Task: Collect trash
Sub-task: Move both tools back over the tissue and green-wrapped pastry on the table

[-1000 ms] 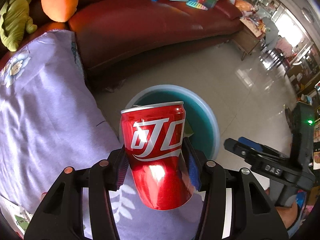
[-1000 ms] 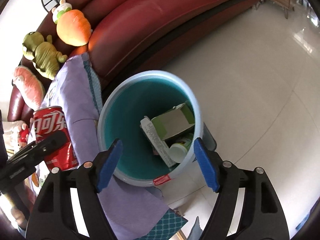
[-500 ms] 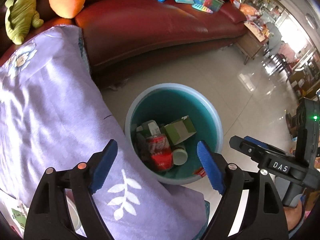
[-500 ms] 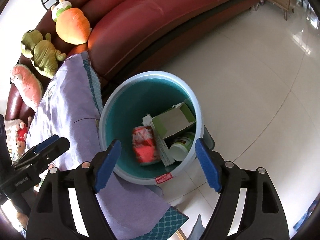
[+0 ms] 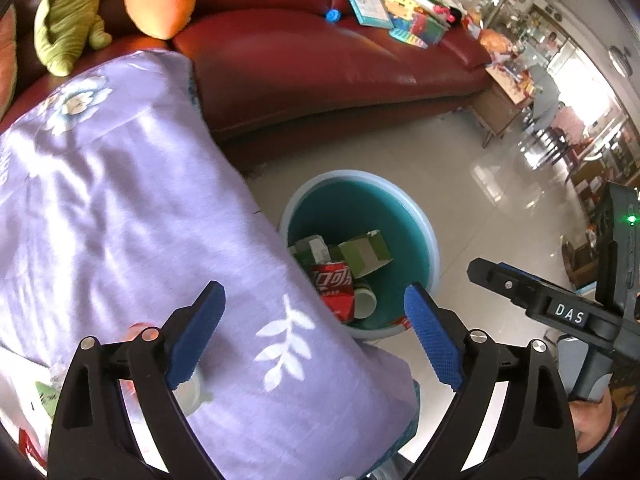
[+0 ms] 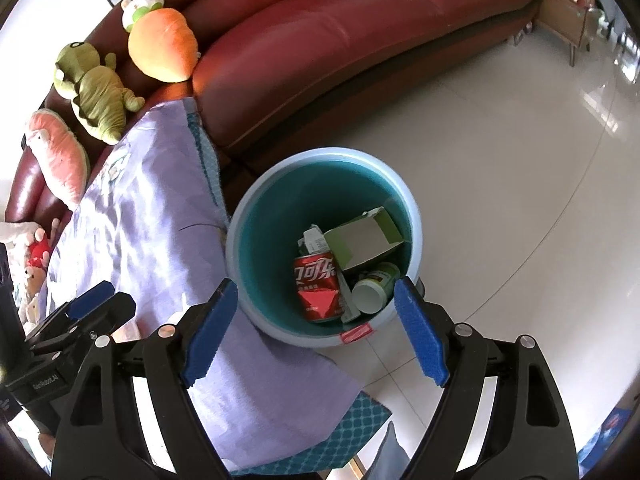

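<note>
Beside the red sofa (image 6: 360, 40), a bin (image 6: 416, 216) stands on pale tiled floor (image 6: 500, 160)

**Black frames, blue pads, a green light**

The left gripper (image 5: 314, 334) is a black plastic frame of two thick arched arms, each ending in a blue finger pad (image 5: 434, 342) with a fine knurled texture. Round silver screws (image 5: 151, 334) sit at the joints. The right gripper (image 6: 314, 330) is built the same: black arms, blue textured pads (image 6: 420, 338), silver screw heads (image 6: 463, 329). Seen from the left wrist camera, its body carries a white "DAS" label (image 5: 568, 314) and a small lit green lamp (image 5: 631, 219). Below it a patch of bare skin of the right hand (image 5: 592, 426) shows.
</note>
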The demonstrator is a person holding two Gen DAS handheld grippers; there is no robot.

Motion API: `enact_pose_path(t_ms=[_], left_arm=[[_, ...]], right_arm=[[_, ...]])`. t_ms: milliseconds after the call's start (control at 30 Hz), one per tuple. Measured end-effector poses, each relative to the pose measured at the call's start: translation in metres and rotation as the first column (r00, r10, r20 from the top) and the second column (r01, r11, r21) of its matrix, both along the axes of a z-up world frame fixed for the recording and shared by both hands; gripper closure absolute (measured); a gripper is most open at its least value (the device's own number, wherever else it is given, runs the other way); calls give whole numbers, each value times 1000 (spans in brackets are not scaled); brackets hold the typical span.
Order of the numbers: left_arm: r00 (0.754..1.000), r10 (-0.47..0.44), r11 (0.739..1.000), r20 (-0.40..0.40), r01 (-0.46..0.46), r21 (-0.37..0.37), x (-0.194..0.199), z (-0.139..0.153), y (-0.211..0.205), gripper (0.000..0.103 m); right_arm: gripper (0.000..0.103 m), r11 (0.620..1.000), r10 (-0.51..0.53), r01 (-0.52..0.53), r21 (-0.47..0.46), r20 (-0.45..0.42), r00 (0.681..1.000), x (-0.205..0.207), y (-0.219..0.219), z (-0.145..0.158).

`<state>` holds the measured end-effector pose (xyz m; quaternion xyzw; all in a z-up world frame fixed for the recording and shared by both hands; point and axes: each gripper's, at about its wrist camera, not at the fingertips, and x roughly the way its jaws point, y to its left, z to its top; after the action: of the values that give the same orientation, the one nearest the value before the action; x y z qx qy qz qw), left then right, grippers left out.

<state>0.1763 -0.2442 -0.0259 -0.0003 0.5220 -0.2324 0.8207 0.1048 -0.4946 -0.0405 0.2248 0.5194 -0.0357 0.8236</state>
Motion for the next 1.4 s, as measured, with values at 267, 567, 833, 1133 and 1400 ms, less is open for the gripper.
enact_pose_path(t_ms=[267, 567, 833, 1133, 1400], left_arm=[[998, 70, 997, 5, -70, -21, -18, 8, 63, 11], [988, 153, 987, 10, -153, -41, -35, 13, 136, 10], [969, 247, 967, 3, -246, -57, -41, 12, 207, 10], [931, 364, 928, -18, -364, -80, -45, 5, 289, 10], [902, 430, 900, -37, -432, -60, -51, -8, 348, 10]], right_arm=[[26, 997, 69, -69, -28, 14, 997, -4, 53, 20], [26, 980, 192, -191, -62, 11, 981, 4, 128, 34], [26, 956, 279, -280, -84, -25, 960, 10, 187, 37], [26, 908, 405, -409, -85, -62, 912, 21, 265, 34], [26, 854, 513, -519, -32, -115, 851, 28, 334, 14]])
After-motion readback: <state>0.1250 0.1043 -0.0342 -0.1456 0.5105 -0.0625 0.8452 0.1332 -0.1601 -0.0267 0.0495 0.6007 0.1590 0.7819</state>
